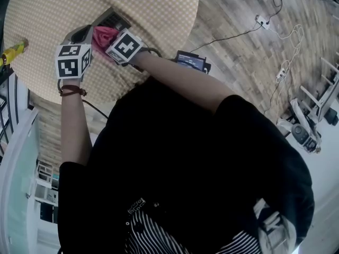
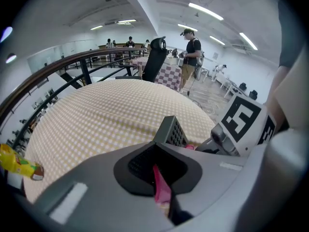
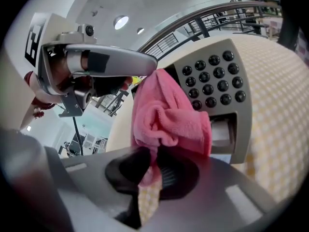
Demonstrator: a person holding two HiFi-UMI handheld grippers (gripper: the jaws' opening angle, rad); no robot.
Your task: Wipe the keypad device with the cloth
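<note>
Right, the big round table (image 1: 159,9) in its beige checked cover fills the far side of the head view, and there is only one of it. On its near left part sits the one grey plastic keypad device (image 1: 112,19), its face sloped, with rows of round black buttons showing. Draped against the left half of that face is the single pink fluffy cloth (image 1: 104,35), bunched in folds and touching the casing.

There are two grippers, and both are on that cloth. The right gripper (image 3: 149,170) has its jaws pressed together on the cloth's near lower bunch. The left gripper (image 2: 159,178) pinches a thin pink fold between its black pads, just left of the device. Far left, one small yellow packet (image 1: 13,51) lies by the table's edge, well apart from the rest.

My read on handling: the cloth is soft, light and floppy, so it wants gripping on a thick bunch, as the right gripper has it, or it may slip out. The device looks stiff and fairly light, so it is likely to skid on the cover under a wipe. I'd steady it by a side edge, clear of the buttons.
</note>
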